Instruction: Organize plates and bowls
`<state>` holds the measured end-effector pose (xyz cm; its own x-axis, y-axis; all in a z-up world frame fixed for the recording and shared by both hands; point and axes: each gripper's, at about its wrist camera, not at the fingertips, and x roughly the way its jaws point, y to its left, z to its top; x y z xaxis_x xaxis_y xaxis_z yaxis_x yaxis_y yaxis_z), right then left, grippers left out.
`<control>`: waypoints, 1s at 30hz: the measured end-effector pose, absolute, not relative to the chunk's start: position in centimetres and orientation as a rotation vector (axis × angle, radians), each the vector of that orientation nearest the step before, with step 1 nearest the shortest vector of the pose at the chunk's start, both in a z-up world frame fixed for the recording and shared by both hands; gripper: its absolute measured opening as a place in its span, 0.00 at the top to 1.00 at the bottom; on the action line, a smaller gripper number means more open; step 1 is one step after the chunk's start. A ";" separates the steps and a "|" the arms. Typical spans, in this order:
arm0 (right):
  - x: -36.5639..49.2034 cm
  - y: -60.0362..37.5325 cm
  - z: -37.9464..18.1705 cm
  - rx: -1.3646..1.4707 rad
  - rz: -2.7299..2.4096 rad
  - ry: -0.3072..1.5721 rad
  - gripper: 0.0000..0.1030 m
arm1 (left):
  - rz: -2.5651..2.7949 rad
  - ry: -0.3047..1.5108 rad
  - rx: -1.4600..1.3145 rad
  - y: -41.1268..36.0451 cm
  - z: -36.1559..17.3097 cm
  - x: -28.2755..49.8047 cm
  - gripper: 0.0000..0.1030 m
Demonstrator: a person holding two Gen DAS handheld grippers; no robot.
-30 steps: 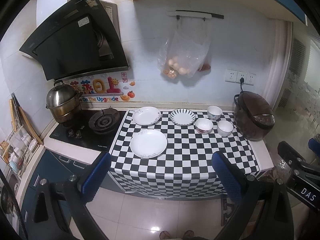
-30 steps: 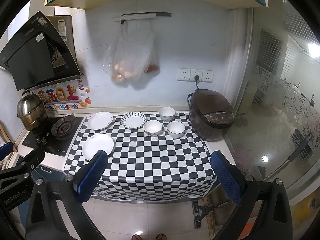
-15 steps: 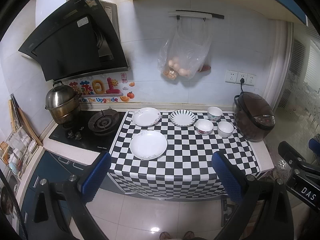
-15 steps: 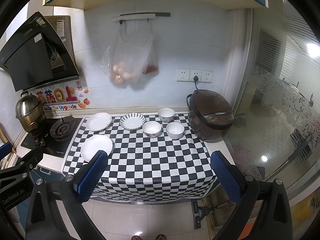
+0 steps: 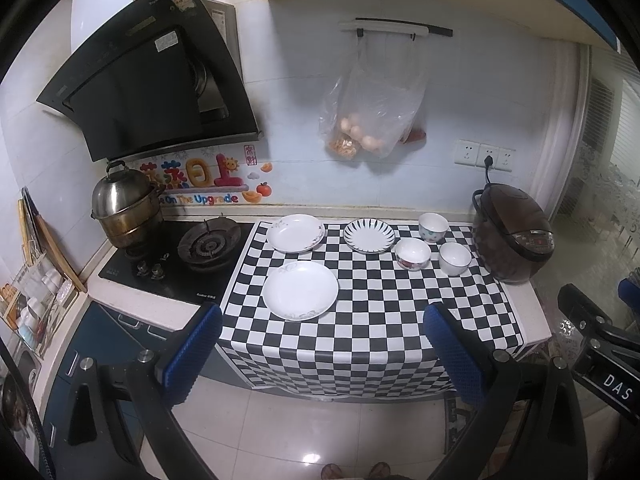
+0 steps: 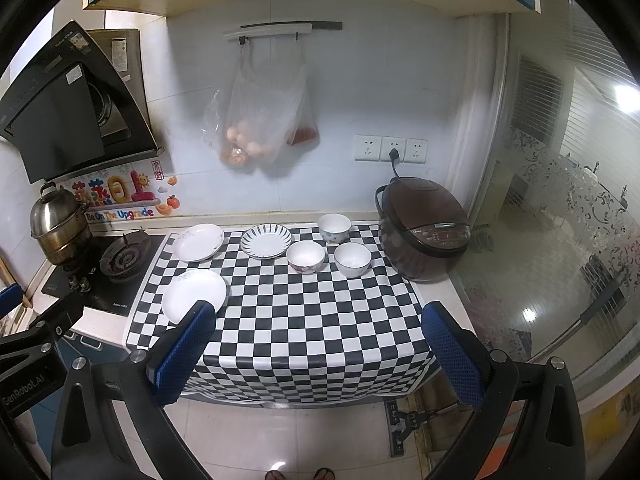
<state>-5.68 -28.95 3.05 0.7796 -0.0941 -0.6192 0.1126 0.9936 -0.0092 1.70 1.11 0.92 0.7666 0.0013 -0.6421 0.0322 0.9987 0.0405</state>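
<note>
On the checkered cloth lie three plates: a large white plate [image 5: 300, 290] [image 6: 194, 295] at the front left, a white patterned plate [image 5: 295, 233] [image 6: 198, 242] behind it, and a blue-striped plate [image 5: 369, 235] [image 6: 266, 241] in the middle back. Three small bowls stand to their right: one at the back [image 5: 433, 227] [image 6: 334, 228], a floral one [image 5: 412, 253] [image 6: 305, 256], and a plain white one [image 5: 455, 258] [image 6: 352, 259]. My left gripper [image 5: 322, 350] and right gripper [image 6: 318, 346] both hang open in front of the counter, well short of the dishes, holding nothing.
A brown rice cooker [image 5: 512, 238] [image 6: 424, 229] stands at the cloth's right end. On the left are a gas hob [image 5: 208, 244] and a steel steamer pot [image 5: 124, 210]. A plastic bag of food [image 5: 372, 112] hangs on the wall. A person's feet [image 5: 354, 470] show on the floor.
Both views have shifted only slightly; the dishes sit a touch lower and closer in the frames. Nothing on the counter has moved and both grippers stay open.
</note>
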 end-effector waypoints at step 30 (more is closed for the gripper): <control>-4.2 -28.2 2.1 0.042 -0.109 0.681 0.00 | -0.015 0.700 0.045 2.7 0.0 2.7 0.00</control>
<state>-4.19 -28.17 2.15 0.7716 -0.0864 -0.6303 0.1138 0.9935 0.0031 2.75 2.73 0.04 0.7649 0.0012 -0.6441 0.0293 0.9989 0.0367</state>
